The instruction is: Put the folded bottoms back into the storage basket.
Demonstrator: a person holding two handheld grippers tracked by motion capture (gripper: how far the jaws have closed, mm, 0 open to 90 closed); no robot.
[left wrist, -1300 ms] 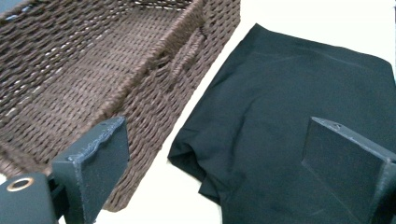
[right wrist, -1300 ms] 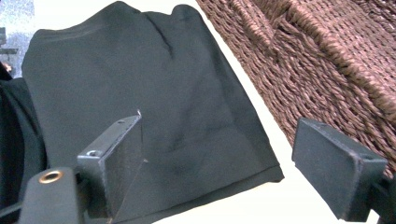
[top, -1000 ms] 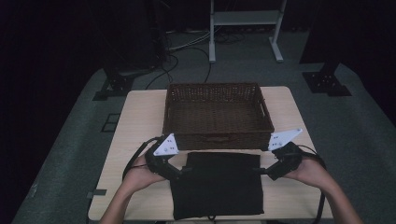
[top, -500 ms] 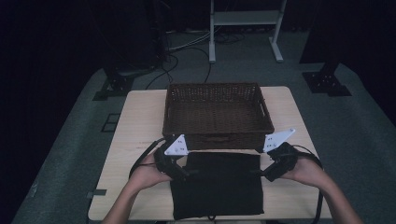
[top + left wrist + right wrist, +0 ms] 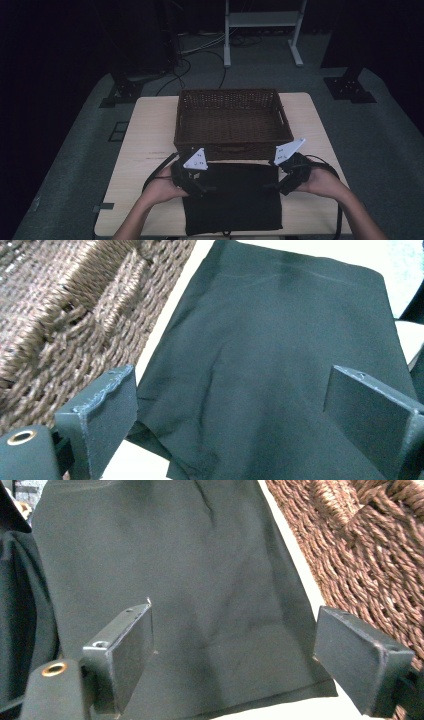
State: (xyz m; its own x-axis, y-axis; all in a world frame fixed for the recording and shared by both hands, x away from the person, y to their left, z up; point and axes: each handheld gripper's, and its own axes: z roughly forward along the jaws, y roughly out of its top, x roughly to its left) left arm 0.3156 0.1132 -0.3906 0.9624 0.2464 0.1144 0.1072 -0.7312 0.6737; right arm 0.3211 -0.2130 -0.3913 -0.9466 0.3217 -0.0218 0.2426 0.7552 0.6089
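Forearms come in from the near edge of the table (image 5: 150, 130) and angle inward, one hand at each far corner of the black cloth (image 5: 232, 197), which lies flat just in front of the wicker basket (image 5: 232, 122). The left gripper (image 5: 196, 186) and the right gripper (image 5: 281, 186) both have their jaws wide apart over the cloth's corners, gripping nothing.

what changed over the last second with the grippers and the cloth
Both grippers moved inward over the black cloth: the left gripper toward its left edge, the right gripper toward its right edge. Both sets of jaws are open, nothing gripped. The cloth and wicker basket stayed put.
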